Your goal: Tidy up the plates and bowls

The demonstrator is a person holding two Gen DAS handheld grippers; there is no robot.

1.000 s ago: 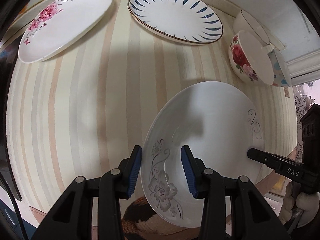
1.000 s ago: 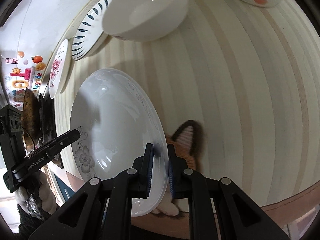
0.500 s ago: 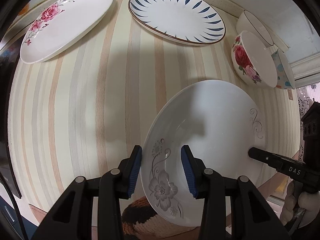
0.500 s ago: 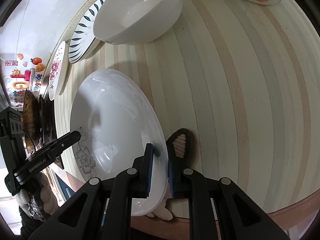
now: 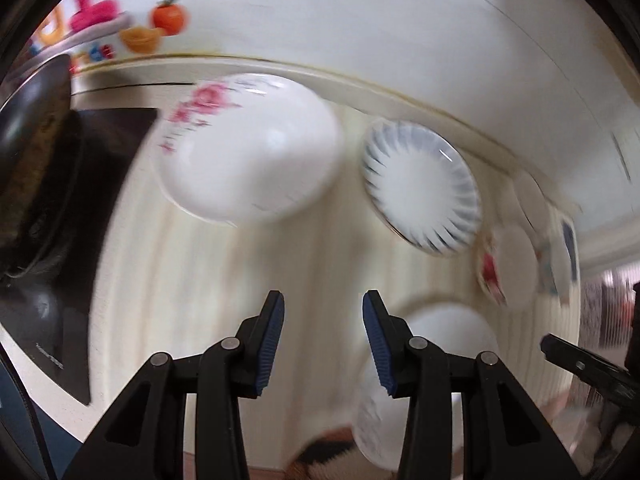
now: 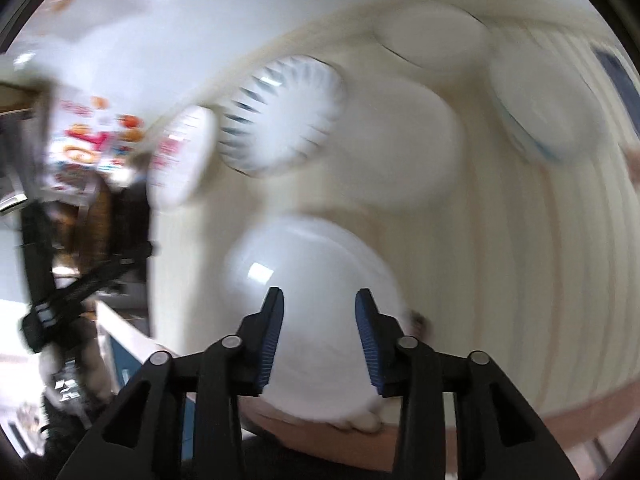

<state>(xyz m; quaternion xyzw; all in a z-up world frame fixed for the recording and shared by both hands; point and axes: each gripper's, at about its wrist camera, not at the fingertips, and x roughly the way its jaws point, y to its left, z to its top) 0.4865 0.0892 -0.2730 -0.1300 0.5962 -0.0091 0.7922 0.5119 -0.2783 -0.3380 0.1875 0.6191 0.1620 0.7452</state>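
Release step, apparently: right gripper (image 6: 318, 336) fingers opening above the white floral-edged plate (image 6: 312, 280), left gripper (image 5: 323, 340) fingers apart, empty. Next: another dish.

No text can be read, coloured lettering on the wall sticker (image 5: 100, 20) at ten o'clock blurred (letters indistinct)

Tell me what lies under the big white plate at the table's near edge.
Under the big white plate, an orange, black and cream piece pokes out; blur and the plate hide what it is.
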